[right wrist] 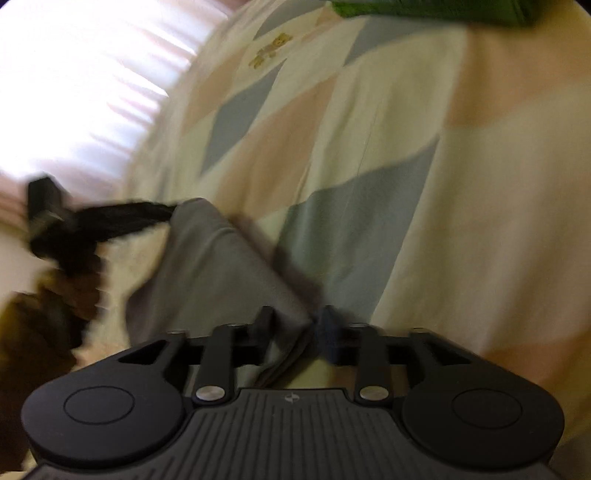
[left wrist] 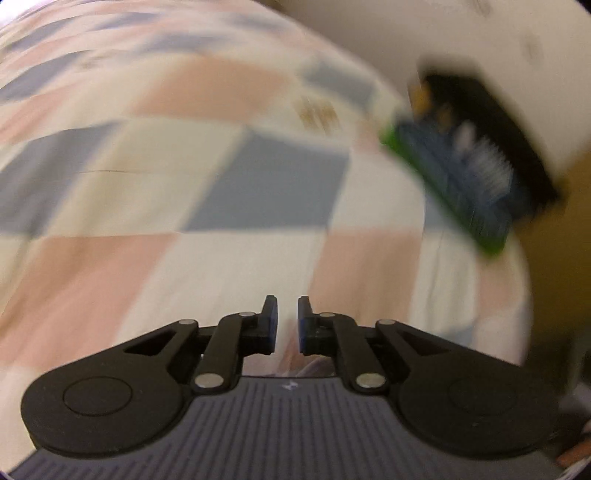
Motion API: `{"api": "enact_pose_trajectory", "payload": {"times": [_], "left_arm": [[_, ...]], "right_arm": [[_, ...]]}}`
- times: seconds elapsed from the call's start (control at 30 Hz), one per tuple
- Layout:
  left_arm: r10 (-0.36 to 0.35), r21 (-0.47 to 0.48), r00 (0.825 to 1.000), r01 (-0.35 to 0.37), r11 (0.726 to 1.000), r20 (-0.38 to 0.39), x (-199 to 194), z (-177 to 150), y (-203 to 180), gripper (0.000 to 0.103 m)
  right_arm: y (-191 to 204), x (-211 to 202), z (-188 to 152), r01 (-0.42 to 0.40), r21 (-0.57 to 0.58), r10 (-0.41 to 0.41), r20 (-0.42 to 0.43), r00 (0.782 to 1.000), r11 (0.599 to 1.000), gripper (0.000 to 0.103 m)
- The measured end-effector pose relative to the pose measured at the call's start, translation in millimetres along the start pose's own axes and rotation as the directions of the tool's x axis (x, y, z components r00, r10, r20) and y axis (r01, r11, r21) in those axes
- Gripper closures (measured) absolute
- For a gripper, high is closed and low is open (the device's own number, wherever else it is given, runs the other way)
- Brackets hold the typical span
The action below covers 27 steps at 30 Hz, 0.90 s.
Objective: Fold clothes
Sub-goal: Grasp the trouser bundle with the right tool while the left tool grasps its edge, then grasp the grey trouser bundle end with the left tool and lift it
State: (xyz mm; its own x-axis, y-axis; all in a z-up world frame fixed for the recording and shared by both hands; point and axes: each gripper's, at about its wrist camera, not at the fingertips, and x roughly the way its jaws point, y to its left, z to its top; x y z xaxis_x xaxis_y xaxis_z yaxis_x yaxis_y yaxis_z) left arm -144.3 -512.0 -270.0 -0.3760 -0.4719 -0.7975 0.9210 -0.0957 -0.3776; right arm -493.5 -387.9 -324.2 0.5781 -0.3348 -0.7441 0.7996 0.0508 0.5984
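Nearest in the right wrist view, my right gripper [right wrist: 295, 332] is pinching a fold of the grey garment [right wrist: 207, 266] between its two fingers, the cloth bunching in the narrow gap between them. Nearest in the left wrist view, my left gripper [left wrist: 287, 325] is hovering over the checked bedspread [left wrist: 184, 184] with its blue-padded fingers [left wrist: 272, 325] standing slightly apart and nothing showing between them. Beyond my right fingers, the grey garment is lying on the bedspread [right wrist: 406, 147] and stretching away toward the bed's left edge, where the black fingers of a second gripper [right wrist: 122, 218] are meeting its far corner; blur is hiding whether they are clamping it. A hand in a dark sleeve [right wrist: 74, 280] is carrying that gripper. Farther out, a teddy-bear patch [right wrist: 271, 48] is showing on the bedspread. At the bed's far right edge, a green-and-blue box [left wrist: 458, 177] is lying, blurred, and its green side [right wrist: 424, 9] is crossing the top of the right wrist view.
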Motion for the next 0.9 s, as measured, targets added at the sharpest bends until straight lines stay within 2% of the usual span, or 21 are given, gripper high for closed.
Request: {"api": "enact_pose_trajectory", "payload": {"times": [0.07,0.13,0.2,0.27,0.37,0.47,0.53,0.6,0.63,0.67,0.7,0.77,0.8,0.83,0.9], "left_arm": [[0.002,-0.129,0.997,0.008,0.992,0.078,-41.8,-8.4,16.7,0.096],[0.024,-0.242,0.990,0.010,0.970,0.137,-78.2,-35.9,30.1,0.095],[0.038,-0.376,0.986,0.025,0.926,0.159,-104.7,-75.9,43.8,0.094],[0.088,-0.496,0.987,-0.009,0.868,0.136,-121.5,-123.4,49.9,0.092],[0.160,-0.625,0.986,-0.093,0.775,0.052,-134.1,-193.1,41.8,0.092],[0.189,-0.736,0.982,-0.115,0.667,0.019,-137.9,-249.4,18.6,0.089],[0.200,-0.798,0.979,-0.090,0.596,0.040,-131.9,-277.6,-3.7,0.084],[0.227,-0.861,0.970,-0.040,0.508,0.089,-123.2,-303.0,-24.1,0.084],[0.240,-0.883,0.964,-0.013,0.469,0.113,-119.4,-312.1,-29.8,0.084],[0.254,-0.903,0.958,0.014,0.430,0.136,-115.7,-321.2,-35.5,0.084],[0.269,-0.914,0.948,0.047,0.404,0.168,-112.2,-325.1,-41.0,0.083],[0.294,-0.920,0.928,0.106,0.376,0.227,-105.5,-330.4,-48.6,0.070],[0.308,-0.922,0.918,0.129,0.364,0.249,-101.5,-332.2,-50.7,0.064],[0.312,-0.924,0.912,0.151,0.350,0.267,-97.7,-334.3,-50.2,0.062],[0.321,-0.926,0.898,0.195,0.323,0.301,-90.2,-338.5,-49.0,0.062]], "right_arm": [[14.4,-16.0,12.1,0.082,-0.099,-0.080,0.026,0.996,0.992,0.060],[32.0,-31.4,25.5,0.137,-0.212,-0.126,0.061,0.990,0.968,0.060],[59.6,-32.2,35.4,0.077,-0.343,-0.066,0.045,0.997,0.936,0.060],[90.0,-16.0,44.1,-0.008,-0.479,-0.015,-0.045,0.999,0.878,0.060],[135.1,24.4,59.9,-0.179,-0.611,0.064,-0.205,0.977,0.771,0.065],[176.7,61.0,69.6,-0.353,-0.682,0.104,-0.378,0.920,0.641,0.065],[202.1,80.6,77.6,-0.455,-0.698,0.112,-0.479,0.871,0.553,0.065],[220.2,96.6,76.5,-0.534,-0.693,0.098,-0.564,0.820,0.484,0.061],[226.9,103.7,74.6,-0.551,-0.690,0.080,-0.588,0.805,0.469,0.056],[233.5,110.8,72.7,-0.567,-0.687,0.061,-0.611,0.789,0.454,0.056],[239.6,119.6,70.7,-0.580,-0.683,0.040,-0.632,0.774,0.444,0.056],[247.3,139.7,66.2,-0.601,-0.661,-0.001,-0.673,0.740,0.450,0.054],[250.0,146.2,62.9,-0.610,-0.650,-0.011,-0.688,0.725,0.453,0.050],[251.9,151.8,59.0,-0.618,-0.642,-0.022,-0.701,0.713,0.454,0.046],[255.8,162.5,50.7,-0.629,-0.635,-0.055,-0.722,0.690,0.448,0.043]]}}
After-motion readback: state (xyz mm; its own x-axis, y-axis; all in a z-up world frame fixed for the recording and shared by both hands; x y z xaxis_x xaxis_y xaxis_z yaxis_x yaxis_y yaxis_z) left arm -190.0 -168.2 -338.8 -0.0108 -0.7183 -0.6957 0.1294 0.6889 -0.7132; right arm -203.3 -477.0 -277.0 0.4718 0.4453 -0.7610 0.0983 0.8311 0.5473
